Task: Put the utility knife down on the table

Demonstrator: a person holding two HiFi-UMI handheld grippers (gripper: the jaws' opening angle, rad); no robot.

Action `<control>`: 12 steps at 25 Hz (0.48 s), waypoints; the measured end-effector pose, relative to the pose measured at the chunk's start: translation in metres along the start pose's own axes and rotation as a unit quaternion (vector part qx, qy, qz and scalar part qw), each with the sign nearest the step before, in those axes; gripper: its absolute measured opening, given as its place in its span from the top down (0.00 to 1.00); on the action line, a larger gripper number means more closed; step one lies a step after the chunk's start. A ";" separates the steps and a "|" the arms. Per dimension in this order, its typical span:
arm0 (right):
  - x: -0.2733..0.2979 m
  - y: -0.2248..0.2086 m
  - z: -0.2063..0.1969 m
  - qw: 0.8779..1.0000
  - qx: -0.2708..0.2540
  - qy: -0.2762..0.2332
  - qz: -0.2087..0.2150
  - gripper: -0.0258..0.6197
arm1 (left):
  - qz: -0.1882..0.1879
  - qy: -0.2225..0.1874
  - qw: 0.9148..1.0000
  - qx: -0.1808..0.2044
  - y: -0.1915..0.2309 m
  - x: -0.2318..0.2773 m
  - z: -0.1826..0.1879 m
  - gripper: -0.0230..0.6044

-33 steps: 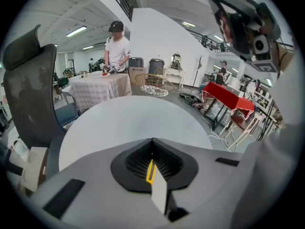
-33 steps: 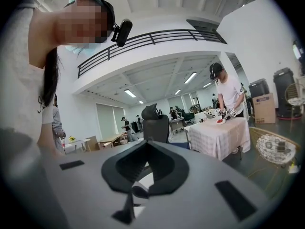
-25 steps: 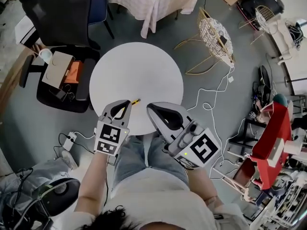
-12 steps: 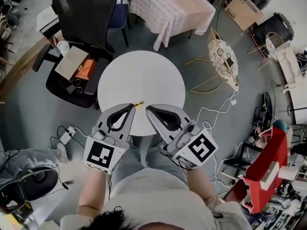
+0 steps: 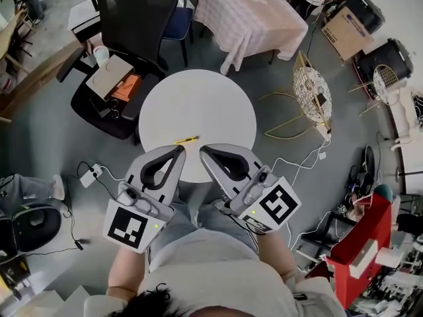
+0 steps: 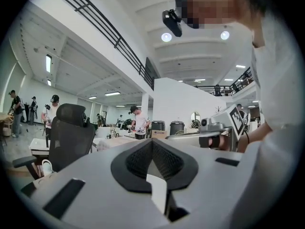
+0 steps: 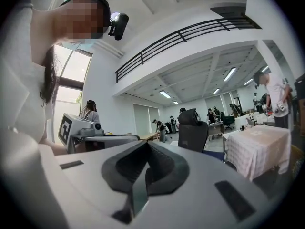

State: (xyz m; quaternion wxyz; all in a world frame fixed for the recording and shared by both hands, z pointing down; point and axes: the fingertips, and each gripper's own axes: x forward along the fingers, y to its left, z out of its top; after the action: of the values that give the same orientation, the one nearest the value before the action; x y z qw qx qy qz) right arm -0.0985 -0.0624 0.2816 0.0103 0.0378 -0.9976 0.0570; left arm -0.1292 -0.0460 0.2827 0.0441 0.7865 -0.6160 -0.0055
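The utility knife (image 5: 186, 139), slim and yellow with a dark end, lies flat on the round white table (image 5: 198, 104) near its front edge. My left gripper (image 5: 180, 148) is just behind the knife and a little apart from it, jaws shut with nothing between them. My right gripper (image 5: 203, 149) hangs beside it over the table's front rim, also shut and empty. In the left gripper view the left gripper (image 6: 151, 141) points level out into the room, jaws meeting at the tip. The right gripper view shows the right gripper (image 7: 146, 143) doing the same. The knife is in neither gripper view.
A black office chair (image 5: 135, 15) stands behind the table, and a second seat (image 5: 106, 88) at its left carries a box and a cup. A cloth-covered table (image 5: 248, 12) and a wire chair (image 5: 310, 88) stand to the right. Cables and a power strip (image 5: 89, 175) lie on the floor.
The knife was at the left gripper's tip; now it rests on the table by itself. The left gripper has drawn back toward me. The right gripper has hardly moved.
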 end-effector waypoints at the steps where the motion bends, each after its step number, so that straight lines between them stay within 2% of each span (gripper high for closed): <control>1: -0.002 0.002 0.002 1.000 -0.003 0.000 0.003 0.95 | 0.002 -0.003 1.000 0.001 -0.002 -0.001 0.001 0.95; 12: -0.010 0.012 0.013 1.000 -0.017 -0.009 0.014 0.95 | 0.007 -0.017 1.000 0.010 -0.013 -0.010 0.010 0.95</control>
State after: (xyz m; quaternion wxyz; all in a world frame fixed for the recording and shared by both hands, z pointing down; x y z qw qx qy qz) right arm -0.0892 -0.0513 0.2668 0.0015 0.0238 -0.9989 0.0403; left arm -0.1192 -0.0341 0.2709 0.0259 0.7821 -0.6226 -0.0120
